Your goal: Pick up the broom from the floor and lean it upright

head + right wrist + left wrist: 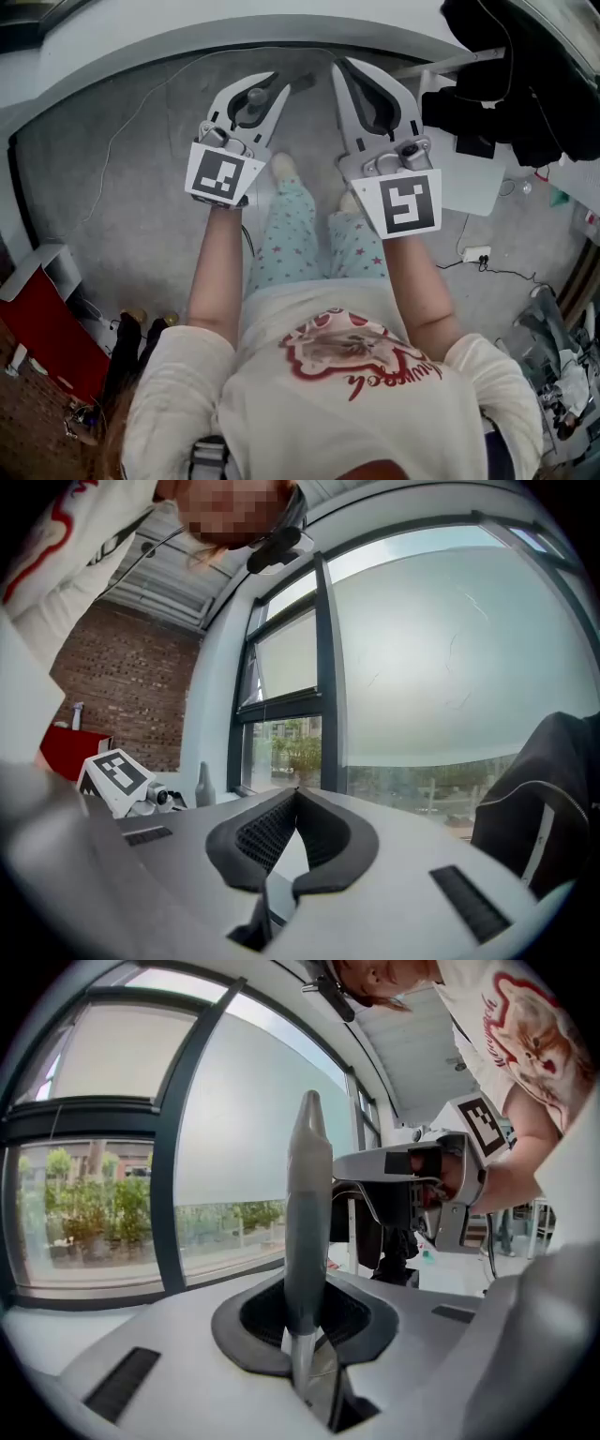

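Currently catalogued, one person and two tools over a grey floor (112, 187).

- Left hand-held gripper (248, 101): its jaws are clamping on the broom handle (307, 1204). In the left gripper view the grey, tapered end of the handle is standing up between the dark pads and reaching well past them. In the head view the same end is showing almost end-on between the white fingers. The part of the broom below the grip is not showing in any view, so I cannot tell where its brush end is sitting.
- Right hand-held gripper (370, 94): its jaws are meeting at the tips, with nothing lying between the pads. It is hovering just beside the left one, at about the same level, and both are pointing away from the person's body.
- Marker cubes: one is riding on the back of each tool, facing up at the head camera.
- Person: legs in star-patterned trousers (291, 234) are showing below and between the two tools.
- Surroundings: a large window (94, 1213) with greenery outside is filling the background of both gripper views; a brick wall (122, 696) is standing to one side; a red box (47, 328) is sitting at the floor's edge; a black garment (525, 84) is hanging near the right tool.
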Demonstrator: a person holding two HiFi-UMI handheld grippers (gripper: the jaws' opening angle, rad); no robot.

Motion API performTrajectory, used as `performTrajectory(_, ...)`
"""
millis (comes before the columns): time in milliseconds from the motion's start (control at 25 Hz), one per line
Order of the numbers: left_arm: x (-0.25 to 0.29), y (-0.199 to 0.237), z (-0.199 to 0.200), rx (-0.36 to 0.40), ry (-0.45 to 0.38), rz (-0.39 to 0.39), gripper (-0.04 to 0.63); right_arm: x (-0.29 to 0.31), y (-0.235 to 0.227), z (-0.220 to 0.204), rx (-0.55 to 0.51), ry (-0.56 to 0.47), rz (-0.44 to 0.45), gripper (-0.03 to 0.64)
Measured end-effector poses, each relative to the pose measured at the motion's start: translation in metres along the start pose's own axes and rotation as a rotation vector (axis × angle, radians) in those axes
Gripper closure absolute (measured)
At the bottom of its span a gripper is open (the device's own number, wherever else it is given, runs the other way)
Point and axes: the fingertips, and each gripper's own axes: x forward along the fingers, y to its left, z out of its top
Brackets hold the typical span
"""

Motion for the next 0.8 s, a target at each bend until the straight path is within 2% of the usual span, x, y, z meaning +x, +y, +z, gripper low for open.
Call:
performTrajectory(80,0.011,0.022,0.002,0.010,0.030,-0.048,0.525,0.019,-0.003,0.007,0.003,-0.015,-0.017,0.594)
performTrajectory(280,0.036,0.065,0.001,-0.046,0.059,-0.078,0.525,0.050,-0.011,0.006,0.013,-0.014,-0.019,0.594)
performTrajectory(360,0.051,0.077,0.001,-0.047,0.066,-0.099,0.525,0.063,-0.020,0.001,0.003,-0.001,-0.005,0.594)
performTrajectory(560,0.098,0.096,0.002,0.007,0.126,-0.160,0.525,0.105,-0.055,-0.016,0.029,0.024,0.029,0.594)
performTrajectory(800,0.147,0.132,0.006,-0.057,0.119,-0.210,0.525,0.160,-0.087,-0.013,-0.014,0.059,0.124,0.594)
